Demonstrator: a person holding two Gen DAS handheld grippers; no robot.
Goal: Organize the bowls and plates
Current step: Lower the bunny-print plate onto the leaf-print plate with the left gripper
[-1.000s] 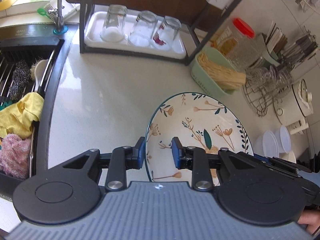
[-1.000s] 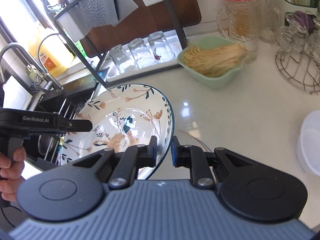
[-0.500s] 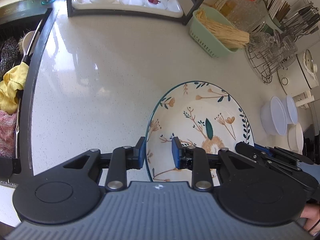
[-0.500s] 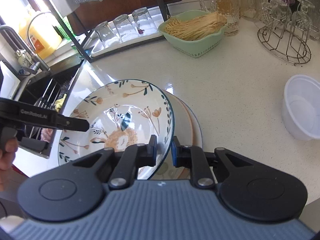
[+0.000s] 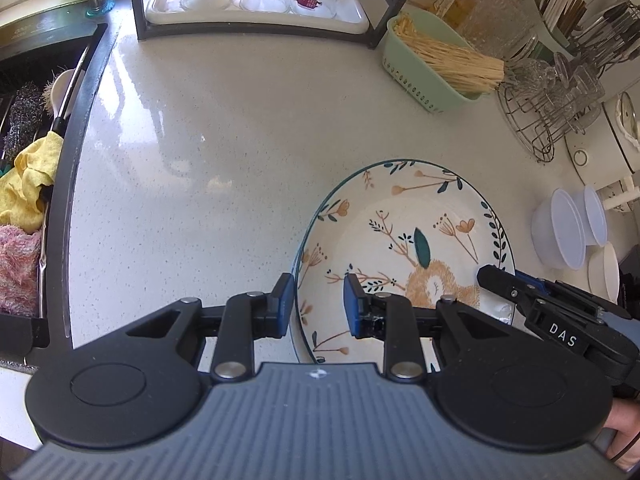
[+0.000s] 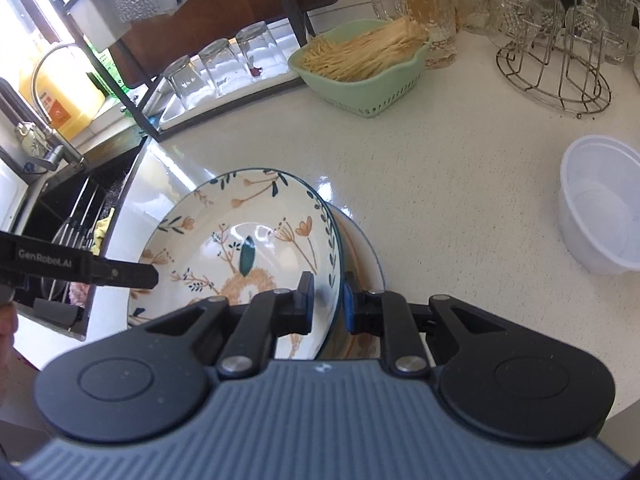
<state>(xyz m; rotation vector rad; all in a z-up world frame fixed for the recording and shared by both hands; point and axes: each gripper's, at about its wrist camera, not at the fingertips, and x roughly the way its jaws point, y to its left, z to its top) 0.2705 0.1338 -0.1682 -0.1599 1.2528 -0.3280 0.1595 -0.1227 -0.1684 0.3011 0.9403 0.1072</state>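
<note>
A deep cream plate with a floral pattern and dark blue rim (image 5: 400, 240) (image 6: 240, 248) is held between both grippers, low over the white counter. My left gripper (image 5: 318, 306) is shut on its left rim, one blue pad outside and one inside. My right gripper (image 6: 326, 300) is shut on the opposite rim; its black tip (image 5: 500, 280) shows in the left wrist view. Directly under the right side lies a second plate (image 6: 362, 256), mostly hidden. Whether the two plates touch I cannot tell. The left gripper's finger (image 6: 136, 276) reaches in from the left.
White plastic bowls (image 5: 564, 232) (image 6: 596, 216) stand to the right. A green basket of sticks (image 5: 428, 68) and a wire glass rack (image 5: 540, 112) are behind. A tray of upturned glasses (image 5: 256, 12) sits at the back. The sink with cloths (image 5: 28, 140) is on the left.
Both grippers have come down with the floral plate toward the counter. A second plate has come into view beneath it. Both grips are unchanged.
</note>
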